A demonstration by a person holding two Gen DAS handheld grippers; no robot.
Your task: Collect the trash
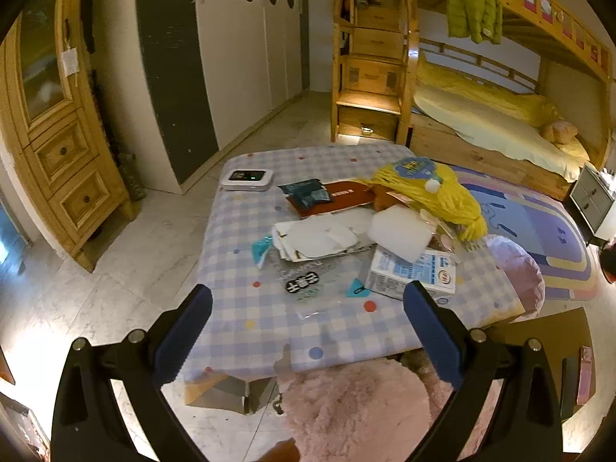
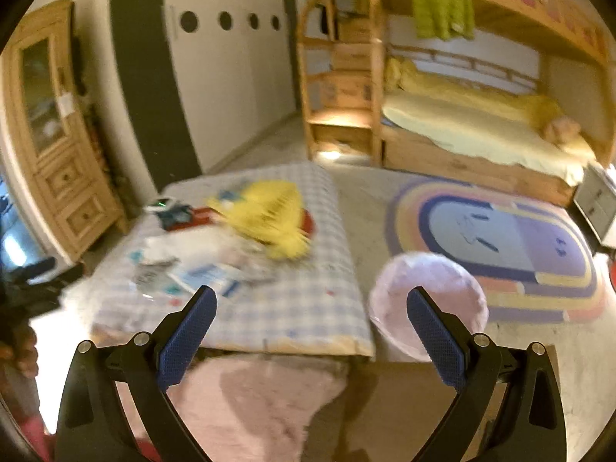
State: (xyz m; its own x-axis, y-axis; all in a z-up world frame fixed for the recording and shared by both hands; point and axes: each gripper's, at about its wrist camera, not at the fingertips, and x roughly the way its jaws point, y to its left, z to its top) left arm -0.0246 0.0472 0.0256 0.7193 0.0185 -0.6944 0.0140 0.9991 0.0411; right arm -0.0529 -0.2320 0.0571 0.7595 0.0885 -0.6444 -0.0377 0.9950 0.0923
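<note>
**Cloth, paper and plastic under my cameras**

I see a matt checked cloth (image 1: pixel 246 308) over the table, a glossy printed paper carton (image 1: pixel 412 275), crinkled shiny plastic wrappers (image 1: pixel 308 192), fuzzy yellow yarn (image 1: pixel 435 192), pink fluffy fabric (image 1: pixel 358 412) and varnished wooden furniture (image 1: pixel 61 146).

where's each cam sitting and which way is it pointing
Left wrist: on the left gripper, angled down at the checked table and its litter; both open blue fingers show.
Right wrist: on the right gripper, angled down past the table's right edge toward the pink bin; open fingers show.
Shared: table, yellow wig, bunk bed.
</note>
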